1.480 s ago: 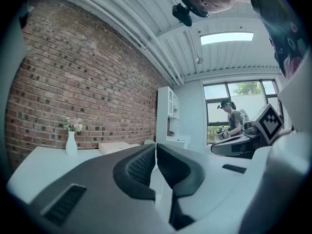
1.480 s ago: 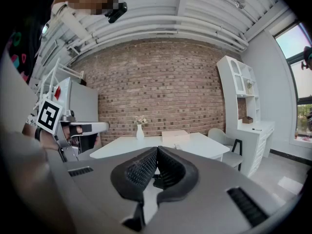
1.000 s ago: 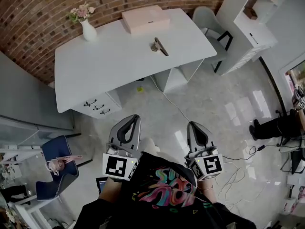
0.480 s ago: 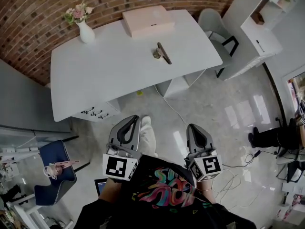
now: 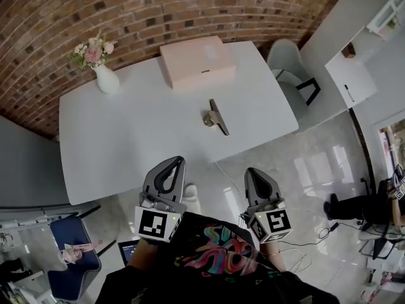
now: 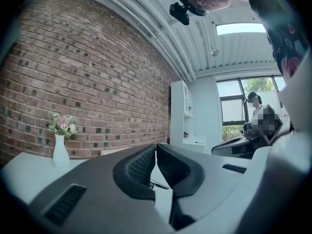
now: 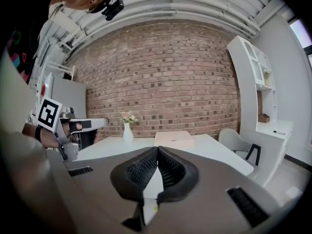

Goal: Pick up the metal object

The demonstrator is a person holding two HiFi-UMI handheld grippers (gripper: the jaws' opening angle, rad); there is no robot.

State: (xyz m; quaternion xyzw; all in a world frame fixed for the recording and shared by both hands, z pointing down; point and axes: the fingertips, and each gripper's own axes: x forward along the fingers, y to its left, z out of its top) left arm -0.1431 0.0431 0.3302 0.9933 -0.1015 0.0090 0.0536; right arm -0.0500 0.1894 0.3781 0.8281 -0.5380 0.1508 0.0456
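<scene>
The metal object (image 5: 215,116), a small dark clip-like piece with a long flat handle, lies on the white table (image 5: 126,151), right of its middle. Both grippers hang in front of the table's near edge, short of the object. My left gripper (image 5: 179,161) is shut and holds nothing; in the left gripper view a sliver of the metal object (image 6: 159,185) shows below the closed tips of that gripper (image 6: 156,147). Further right, my right gripper (image 5: 250,171) is also shut and empty, its pads meeting in the right gripper view (image 7: 157,150).
A flat pink box (image 5: 197,62) rests at the table's far edge and a white vase with flowers (image 5: 104,78) at the far left. Behind is a brick wall. A grey chair (image 5: 288,62) stands at the right end, white shelves (image 5: 354,75) beyond it.
The table and metal object have come nearer and lower in the head view as the person stepped toward them. Both grippers stay shut and level.
</scene>
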